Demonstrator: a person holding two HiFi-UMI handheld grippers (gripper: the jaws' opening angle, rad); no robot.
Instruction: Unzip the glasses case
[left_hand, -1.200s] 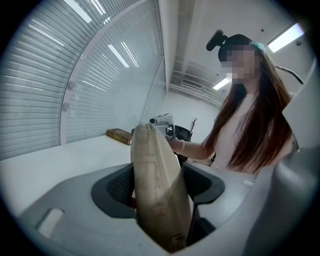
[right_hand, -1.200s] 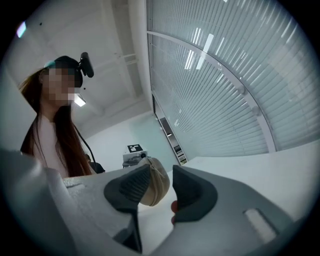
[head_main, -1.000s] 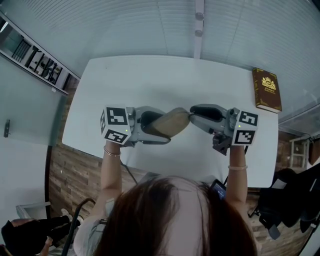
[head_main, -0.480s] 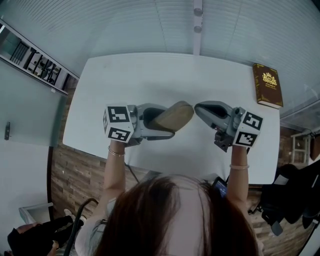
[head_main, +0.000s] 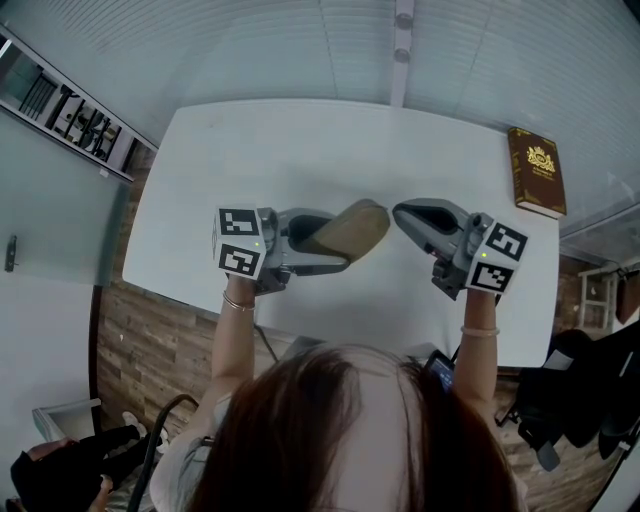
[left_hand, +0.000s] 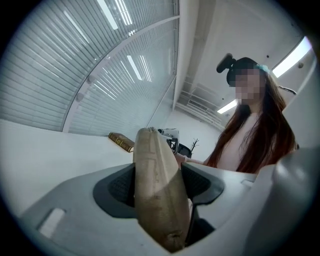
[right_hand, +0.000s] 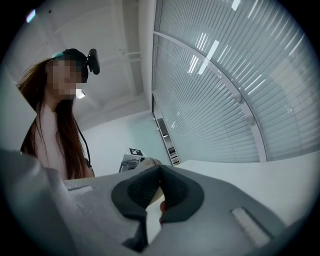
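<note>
Beyond glasses case (head_main: 345, 232), white table (head_main: 300, 150), blinds (head_main: 250, 50).

White rectangular table (head_main: 300, 150) with rounded corners, seen from above its near long edge. The tabletop is plain, smooth and evenly lit. One object lies directly on it: a closed dark brown book (head_main: 535, 172) with a gold ornament on its cover. It lies flat at the far right corner, its long side parallel to the right edge and well apart from the tabletop's centre.
</note>
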